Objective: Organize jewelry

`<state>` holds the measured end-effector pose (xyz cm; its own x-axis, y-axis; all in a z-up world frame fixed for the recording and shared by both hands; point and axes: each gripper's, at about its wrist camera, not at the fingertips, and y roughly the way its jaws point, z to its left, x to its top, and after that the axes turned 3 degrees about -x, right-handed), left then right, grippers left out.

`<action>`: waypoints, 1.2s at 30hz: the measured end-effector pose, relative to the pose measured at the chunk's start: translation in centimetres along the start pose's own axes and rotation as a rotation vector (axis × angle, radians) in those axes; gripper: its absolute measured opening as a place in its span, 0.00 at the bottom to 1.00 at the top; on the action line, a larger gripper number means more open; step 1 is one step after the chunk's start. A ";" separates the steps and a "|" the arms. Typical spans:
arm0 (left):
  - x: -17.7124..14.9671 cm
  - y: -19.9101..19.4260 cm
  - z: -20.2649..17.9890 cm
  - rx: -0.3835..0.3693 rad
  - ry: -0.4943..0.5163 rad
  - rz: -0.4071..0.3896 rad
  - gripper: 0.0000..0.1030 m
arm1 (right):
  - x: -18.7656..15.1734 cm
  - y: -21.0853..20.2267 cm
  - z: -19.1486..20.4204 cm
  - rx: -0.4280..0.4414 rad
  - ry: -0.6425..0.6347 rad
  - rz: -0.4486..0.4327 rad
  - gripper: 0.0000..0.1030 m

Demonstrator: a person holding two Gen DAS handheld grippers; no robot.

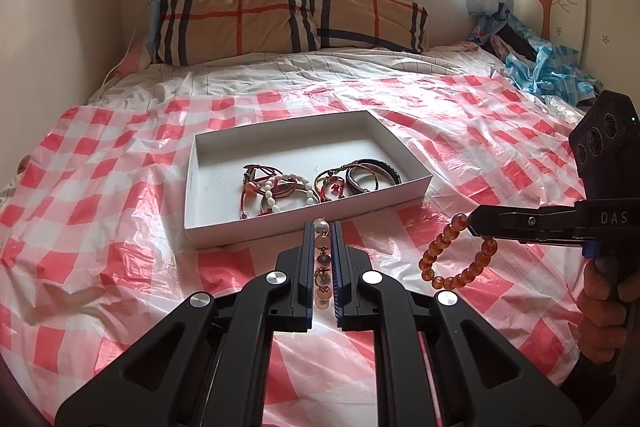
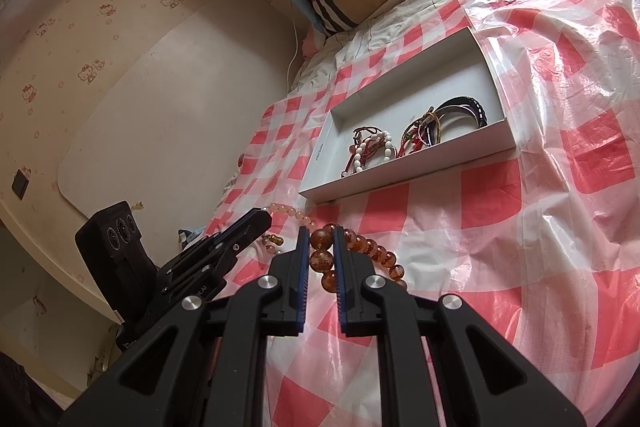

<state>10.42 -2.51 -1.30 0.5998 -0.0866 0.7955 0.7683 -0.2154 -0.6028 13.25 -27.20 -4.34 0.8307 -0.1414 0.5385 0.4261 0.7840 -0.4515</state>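
Observation:
A white shallow box (image 1: 412,189) (image 2: 498,79) lies on the checked bed cover and holds several bracelets: white beads with red cords (image 1: 286,189) (image 2: 370,149), a woven one and dark bangles (image 1: 372,173) (image 2: 460,111). My left gripper (image 1: 322,227) (image 2: 262,217) is shut on a pale pink bead bracelet (image 1: 322,267) (image 2: 288,211), just short of the box's near wall. My right gripper (image 2: 322,233) (image 1: 474,219) is shut on an amber bead bracelet (image 2: 322,255) (image 1: 454,261), whose loop hangs to the right of the left gripper, above the cover.
The red and white checked plastic cover (image 1: 120,227) is wrinkled over the bed. A plaid pillow (image 1: 280,15) lies at the head under the window. Crumpled blue cloth (image 1: 552,67) sits at the far right. A hand (image 1: 600,307) grips the right tool's handle.

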 end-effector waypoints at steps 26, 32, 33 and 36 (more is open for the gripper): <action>-0.2 -0.2 -0.2 0.001 0.006 -0.003 0.07 | 0.0 -0.1 -0.1 0.003 -0.001 -0.001 0.12; -0.2 -0.2 -0.1 0.001 0.005 -0.004 0.07 | 0.0 -0.1 0.0 0.003 -0.001 -0.002 0.12; -0.1 -0.2 -0.1 0.001 0.005 -0.005 0.07 | 0.0 -0.1 0.0 0.002 -0.001 -0.002 0.12; -0.1 -0.2 0.1 -0.003 0.002 -0.005 0.07 | 0.0 -0.1 0.0 0.003 -0.001 -0.002 0.12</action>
<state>10.23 -2.41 -1.30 0.5954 -0.0872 0.7987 0.7708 -0.2185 -0.5985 13.19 -27.28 -4.36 0.8292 -0.1424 0.5405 0.4270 0.7854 -0.4481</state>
